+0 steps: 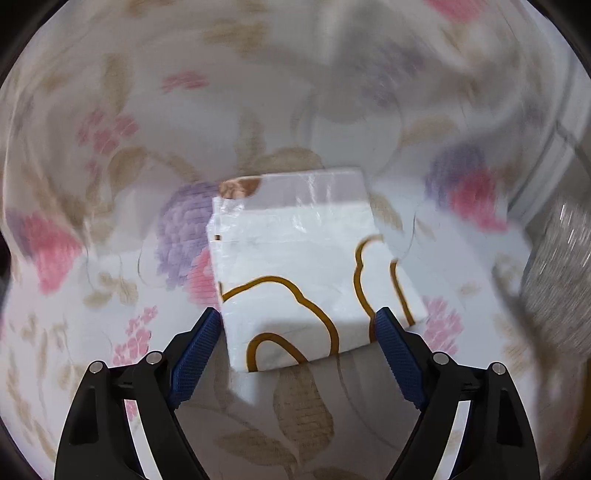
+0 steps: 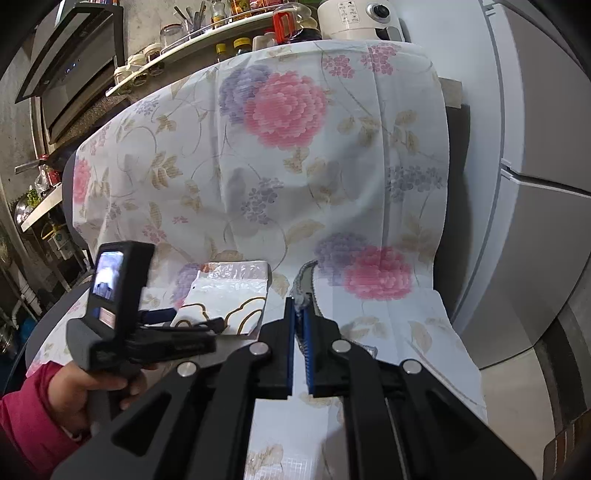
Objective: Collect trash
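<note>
A white plastic bag (image 1: 306, 273) with brown outline drawings lies flat on a chair covered in floral cloth (image 1: 110, 221). My left gripper (image 1: 297, 317) is open, its blue pads on either side of the bag's near edge. In the right wrist view the bag (image 2: 229, 295) lies on the seat with my left gripper (image 2: 192, 319) at its near edge. My right gripper (image 2: 300, 314) is shut on a grey strip of mesh-like material (image 2: 304, 275) that curves up from the jaws.
The floral cloth (image 2: 295, 166) drapes over the chair's back and seat. A fridge (image 2: 535, 184) stands to the right. A kitchen counter with jars and a range hood (image 2: 70, 62) is at the back left. A white appliance (image 2: 354, 18) stands behind the chair.
</note>
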